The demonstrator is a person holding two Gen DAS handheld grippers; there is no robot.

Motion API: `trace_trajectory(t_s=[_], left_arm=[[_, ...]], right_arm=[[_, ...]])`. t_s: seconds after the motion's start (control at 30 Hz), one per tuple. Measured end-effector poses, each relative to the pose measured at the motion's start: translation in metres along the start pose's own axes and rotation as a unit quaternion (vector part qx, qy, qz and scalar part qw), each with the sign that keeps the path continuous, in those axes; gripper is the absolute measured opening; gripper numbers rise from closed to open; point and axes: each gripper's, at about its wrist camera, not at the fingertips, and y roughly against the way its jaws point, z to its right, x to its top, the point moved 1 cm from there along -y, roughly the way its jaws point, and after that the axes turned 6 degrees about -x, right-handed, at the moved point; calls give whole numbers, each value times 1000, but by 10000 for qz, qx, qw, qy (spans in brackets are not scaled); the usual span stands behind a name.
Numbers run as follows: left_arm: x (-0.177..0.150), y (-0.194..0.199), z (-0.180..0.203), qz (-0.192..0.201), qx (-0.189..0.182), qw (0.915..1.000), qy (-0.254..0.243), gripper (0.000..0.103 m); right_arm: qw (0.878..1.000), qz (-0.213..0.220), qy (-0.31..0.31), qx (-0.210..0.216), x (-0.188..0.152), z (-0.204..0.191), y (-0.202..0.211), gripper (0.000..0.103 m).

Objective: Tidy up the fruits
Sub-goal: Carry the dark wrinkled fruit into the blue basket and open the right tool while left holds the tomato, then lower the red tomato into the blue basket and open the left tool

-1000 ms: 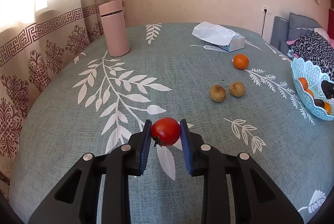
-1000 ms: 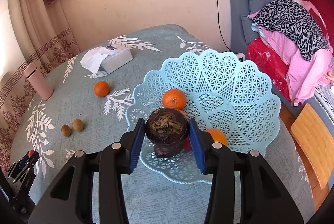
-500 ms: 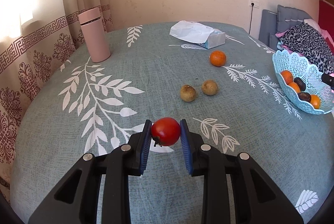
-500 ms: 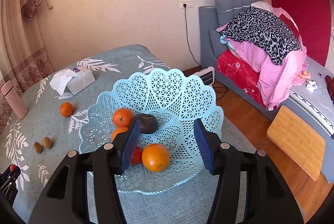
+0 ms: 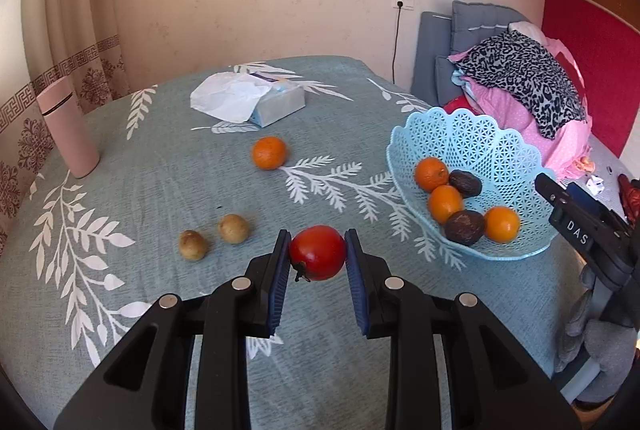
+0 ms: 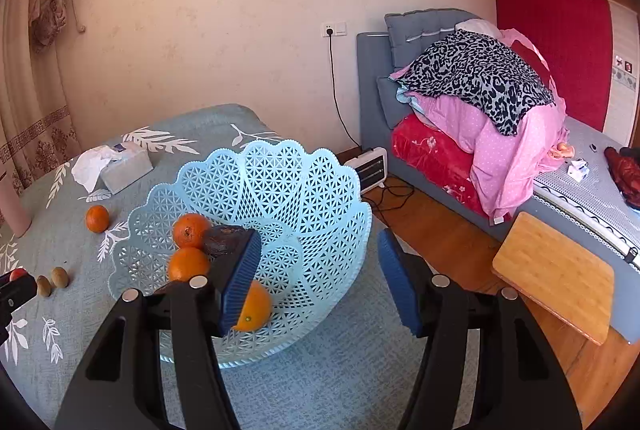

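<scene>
**Two claws, one fruit in transit: handling notes for the remaining produce**

One worktop, covered in a grey-green leaf-print cloth, carries every item. The pale blue lattice basket stands near its right-hand edge and holds three oranges and two dark, wrinkled fruits; its thin openwork wall looks light and likely to slide if nudged. The right claw hovers just above the basket's near rim with its jaws spread wide and nothing between them. The left claw is pinching a red tomato at its widest girth, one blue pad on each flank, the stem end turned to the lower left; the tomato is held above the cloth, well apart from the basket. Smooth, taut skin and soft flesh suggest a slippery, bruise-prone object, so a light squeeze across the equator appears safest. A loose orange lies on the cloth between a tissue box and the basket; its firm, pebbled rind should tolerate a firmer grip at any diameter. Two small brown fruits sit just beside each other left of the tomato; small, round and probably hard, they may roll, and are best taken one at a time across the middle.
</scene>
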Motion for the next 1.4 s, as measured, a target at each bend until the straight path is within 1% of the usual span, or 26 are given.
trace_trajectory(t_s=[0.27, 0.4, 0.5, 0.53, 0.57, 0.6, 0.63, 0.67, 0.73, 0.87, 0.93, 1.13, 1.4], left_arm=[[20, -32, 48, -124, -611, 9976, -294, 28], [28, -46, 64, -185, -809, 9959, -365, 28], [34, -51, 73, -180, -1053, 9936, -376, 28], [36, -52, 75, -162, -1118, 9929, -376, 33], [38, -51, 76, -135, -1154, 9926, -363, 40], [39, -51, 76, -74, -1156, 9927, -336, 58], [40, -49, 75, 16, -1125, 9932, -314, 62], [40, -48, 73, 53, -1099, 9934, -319, 62], [41, -48, 67, 22, -1047, 9941, -292, 62], [41, -48, 47, 8, -806, 9967, -50, 64], [40, -47, 35, 28, -650, 9979, 66, 73], [40, -39, 7, 147, -241, 9994, 214, 83], [43, -28, -29, 225, 92, 9986, 462, 84]], right_arm=[[9997, -41, -223, 108, 0, 8, -2, 64], [9995, -48, -284, 132, -1, 10, -3, 64], [9994, -53, -326, 130, -1, 11, -3, 65], [9993, -53, -345, 131, -1, 12, -3, 65], [9992, -54, -359, 135, -1, 12, -3, 65], [9992, -53, -368, 137, -1, 12, -3, 65], [9992, -49, -374, 137, -1, 13, -3, 68], [9992, -37, -380, 137, -1, 13, -3, 70], [9992, -16, -383, 133, -1, 13, -2, 70], [9993, 3, -357, 124, -1, 11, -2, 70], [9993, 9, -354, 118, -1, 11, -2, 70], [9993, 6, -356, 121, -1, 11, -2, 70], [9993, -15, -362, 117, -2, 11, -2, 70]])
